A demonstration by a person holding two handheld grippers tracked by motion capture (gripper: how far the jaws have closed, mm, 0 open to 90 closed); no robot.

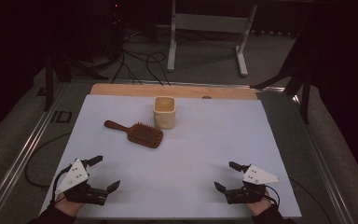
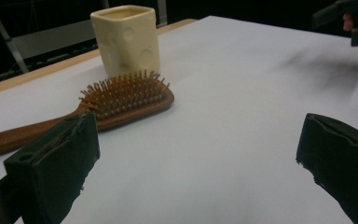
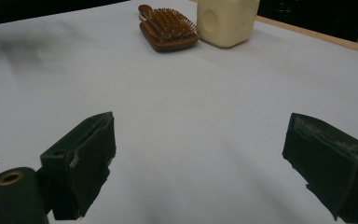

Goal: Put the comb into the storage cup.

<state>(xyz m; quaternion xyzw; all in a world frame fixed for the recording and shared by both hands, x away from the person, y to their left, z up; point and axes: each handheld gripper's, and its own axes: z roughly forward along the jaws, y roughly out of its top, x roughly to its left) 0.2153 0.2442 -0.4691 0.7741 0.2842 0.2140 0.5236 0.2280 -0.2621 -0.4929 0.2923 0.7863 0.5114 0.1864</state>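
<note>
Left gripper (image 1: 106,173) and right gripper (image 1: 224,176): 2 black jaws each, grey three-cornered top plate, black trailing cable. Dark sleeves at both wrists.

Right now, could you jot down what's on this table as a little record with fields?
surface: white sheet on a wooden table
hairbrush: wooden, bristles up, handle pointing left in the high view
cup: cream, squarish, upright, just behind the brush head
left hand-held gripper: open, holding nothing, near edge
right hand-held gripper: open, holding nothing, near edge
</note>
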